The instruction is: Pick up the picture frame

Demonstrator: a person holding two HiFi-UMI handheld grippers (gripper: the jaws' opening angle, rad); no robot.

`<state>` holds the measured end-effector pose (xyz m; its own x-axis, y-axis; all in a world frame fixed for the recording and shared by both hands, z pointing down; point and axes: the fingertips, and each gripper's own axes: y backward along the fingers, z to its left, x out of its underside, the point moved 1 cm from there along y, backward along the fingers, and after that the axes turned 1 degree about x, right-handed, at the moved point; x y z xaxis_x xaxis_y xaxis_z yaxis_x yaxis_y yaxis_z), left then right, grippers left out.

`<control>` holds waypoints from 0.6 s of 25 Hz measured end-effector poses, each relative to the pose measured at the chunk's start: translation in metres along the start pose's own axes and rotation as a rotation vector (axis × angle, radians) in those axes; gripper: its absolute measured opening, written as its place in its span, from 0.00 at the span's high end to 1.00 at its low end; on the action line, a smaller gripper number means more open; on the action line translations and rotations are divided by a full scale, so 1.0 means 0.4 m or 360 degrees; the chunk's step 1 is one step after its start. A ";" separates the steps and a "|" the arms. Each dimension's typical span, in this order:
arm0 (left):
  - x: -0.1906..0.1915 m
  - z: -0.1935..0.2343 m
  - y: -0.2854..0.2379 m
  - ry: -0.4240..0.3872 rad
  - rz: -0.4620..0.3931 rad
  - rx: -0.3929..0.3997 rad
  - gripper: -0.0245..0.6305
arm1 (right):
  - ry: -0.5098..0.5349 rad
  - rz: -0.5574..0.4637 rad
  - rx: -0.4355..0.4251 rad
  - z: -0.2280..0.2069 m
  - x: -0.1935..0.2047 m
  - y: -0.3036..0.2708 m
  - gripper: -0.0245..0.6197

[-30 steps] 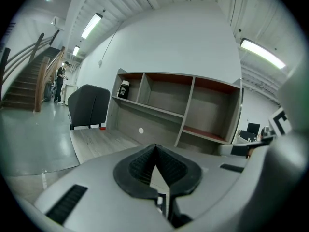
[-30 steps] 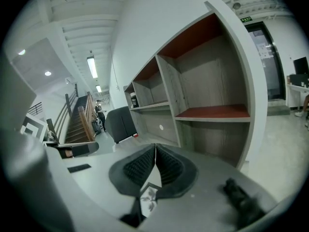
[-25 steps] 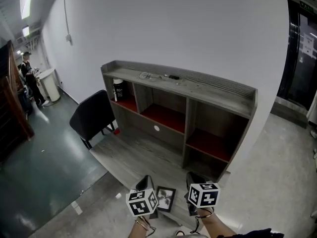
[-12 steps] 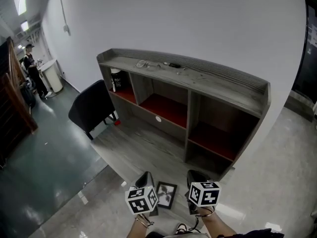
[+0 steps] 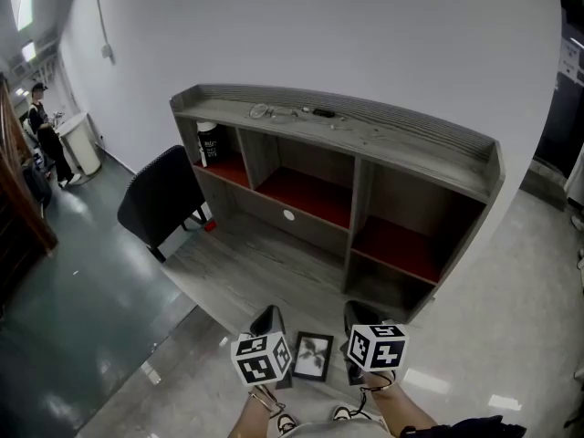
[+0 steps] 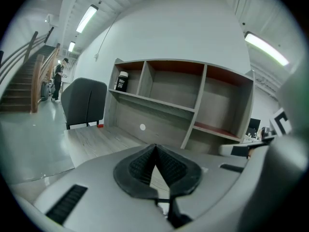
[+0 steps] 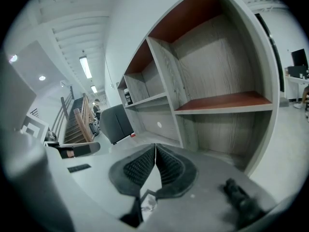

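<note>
I am holding the left gripper [image 5: 267, 318] and the right gripper [image 5: 358, 315] side by side over the front edge of the grey wooden desk [image 5: 260, 265]. In its own view the left gripper is keeping its ribbed pads [image 6: 140, 164] pressed together at the tips, and nothing is sitting between them. The right gripper is doing the same: its pads [image 7: 169, 166] are meeting, clenched on nothing. The black picture frame [image 5: 313, 355] is resting on the desk surface near that front edge, between the two grippers and gripped by neither. Both grippers are pointing towards the shelf unit [image 5: 392, 144] with red shelf boards. A dark bottle with a white cap [image 5: 208, 141] is standing in its leftmost compartment. A black chair [image 5: 160, 199] is standing beside the desk's left end.
</note>
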<state>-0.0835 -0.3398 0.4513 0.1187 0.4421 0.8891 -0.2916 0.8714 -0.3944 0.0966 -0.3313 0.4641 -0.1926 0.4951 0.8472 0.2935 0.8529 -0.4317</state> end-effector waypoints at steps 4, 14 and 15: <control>-0.010 0.012 -0.001 -0.0015 -0.0003 0.0033 0.94 | -0.0004 -0.0006 0.0028 0.013 -0.001 -0.010 0.91; -0.018 0.031 -0.018 -0.0015 0.0004 0.0079 0.94 | 0.0017 -0.0006 0.0066 0.033 -0.003 -0.022 0.91; -0.016 0.034 -0.019 -0.0013 0.0011 0.0078 0.94 | 0.0015 -0.0002 0.0072 0.031 -0.001 -0.022 0.91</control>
<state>-0.0948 -0.3521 0.4520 0.1087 0.4461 0.8884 -0.3386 0.8568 -0.3888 0.0824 -0.3371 0.4635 -0.1844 0.4925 0.8505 0.2509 0.8603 -0.4438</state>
